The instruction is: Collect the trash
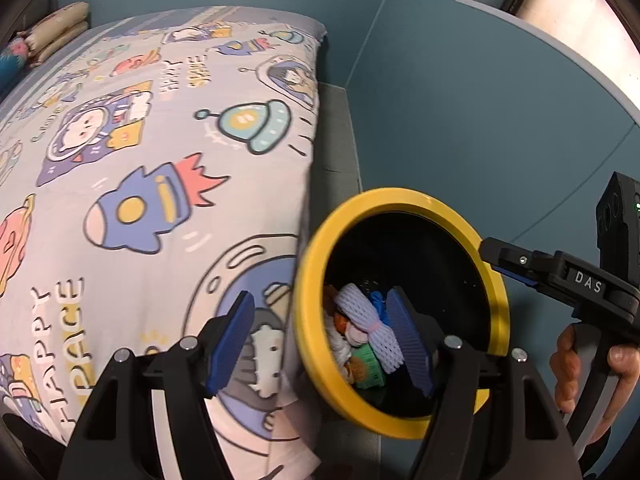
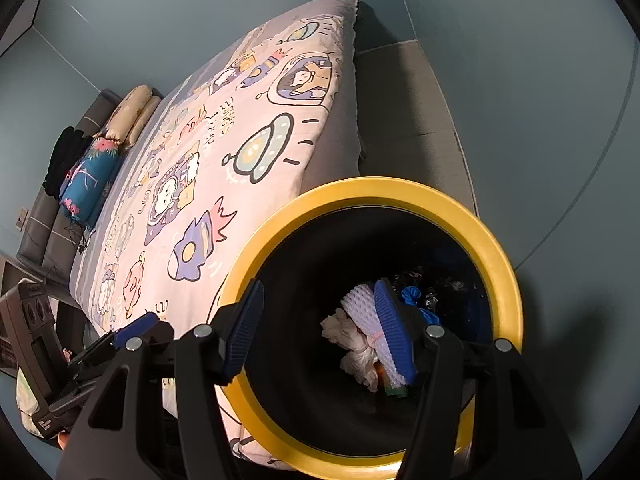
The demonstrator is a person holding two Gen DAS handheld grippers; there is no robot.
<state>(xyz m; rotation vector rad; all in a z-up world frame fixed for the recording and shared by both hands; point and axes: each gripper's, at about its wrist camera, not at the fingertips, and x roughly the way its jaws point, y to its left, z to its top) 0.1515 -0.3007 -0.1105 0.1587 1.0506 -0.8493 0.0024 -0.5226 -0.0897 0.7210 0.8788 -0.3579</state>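
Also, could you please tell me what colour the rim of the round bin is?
The round black bin's rim is yellow, clearest in the right wrist view.

The bin stands on the floor just beside the bed, at its foot end. Trash lies heaped in its bottom. Pillows sit at the bed's far end.

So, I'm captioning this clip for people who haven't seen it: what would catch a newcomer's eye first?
Probably the yellow-rimmed bin in the foreground beside the bed, black inside, with white foam netting and crumpled scraps at its bottom. Next, the bedspread with cartoon rockets and saucers, filling the left of both views. Both grippers, left and right, hang open over the bin, holding nothing.
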